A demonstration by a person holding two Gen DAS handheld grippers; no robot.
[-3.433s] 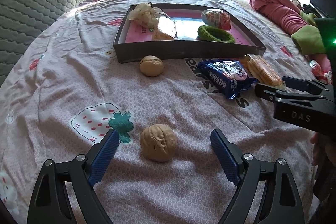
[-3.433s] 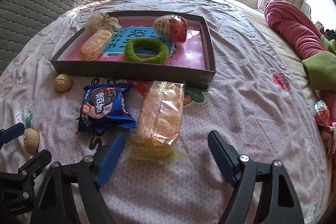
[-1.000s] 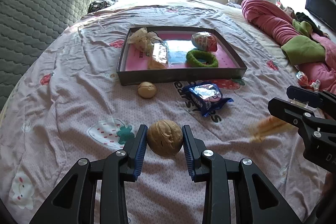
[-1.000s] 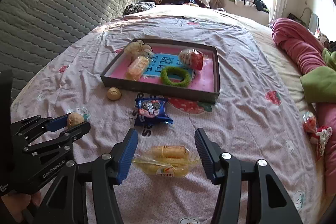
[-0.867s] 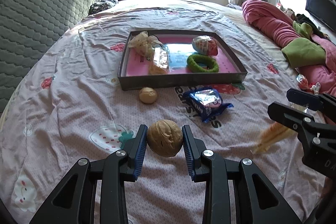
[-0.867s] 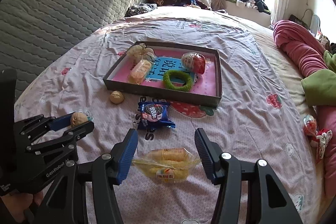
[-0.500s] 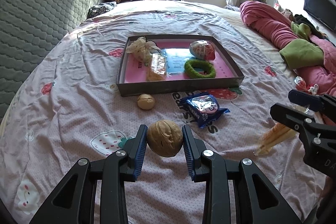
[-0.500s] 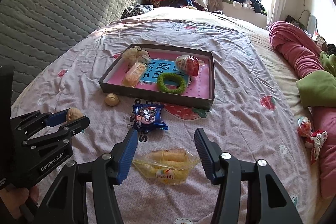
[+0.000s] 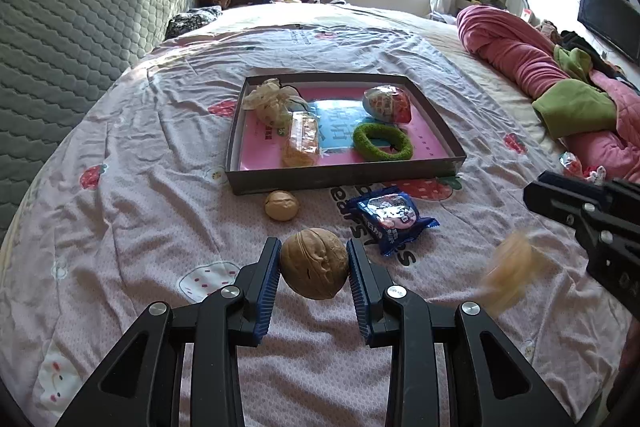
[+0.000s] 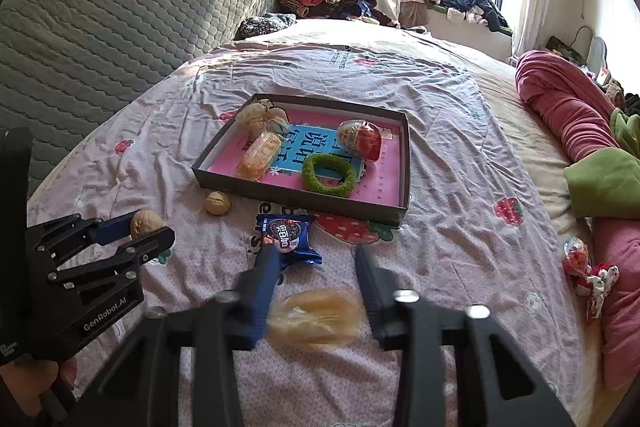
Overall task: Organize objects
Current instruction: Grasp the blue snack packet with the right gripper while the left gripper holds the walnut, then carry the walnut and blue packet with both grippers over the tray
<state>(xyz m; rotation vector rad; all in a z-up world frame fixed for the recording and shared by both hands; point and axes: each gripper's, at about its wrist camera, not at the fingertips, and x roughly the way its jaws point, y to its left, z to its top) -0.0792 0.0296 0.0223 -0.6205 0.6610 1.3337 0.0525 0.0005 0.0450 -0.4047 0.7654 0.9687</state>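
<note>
My left gripper (image 9: pixel 314 269) is shut on a brown walnut (image 9: pixel 314 263) and holds it clear of the pink bedsheet; the right wrist view shows that walnut (image 10: pixel 146 223) at its left. My right gripper (image 10: pixel 316 255) has its jaws closing on a clear packet of yellow snacks (image 10: pixel 316 319), which is pressed between the blurred blue pads. That packet (image 9: pixel 508 271) hangs blurred under the right gripper (image 9: pixel 536 193). Ahead lies the dark tray (image 9: pixel 344 177). A second walnut (image 9: pixel 282 205) and a blue biscuit packet (image 9: pixel 390 219) lie on the sheet before it.
The tray holds a green ring (image 9: pixel 382 143), a red-and-white egg-shaped packet (image 9: pixel 386 103), a gauze pouch (image 9: pixel 272 105) and a small snack bar (image 9: pixel 302 143). A grey headboard (image 9: pixel 72 39) rises at the left. Pink and green bedding (image 9: pixel 560 95) is piled at the right.
The right gripper's jaws have drawn closer together on the yellow snack packet, which now shows blurred. The left gripper holds the walnut as before.
</note>
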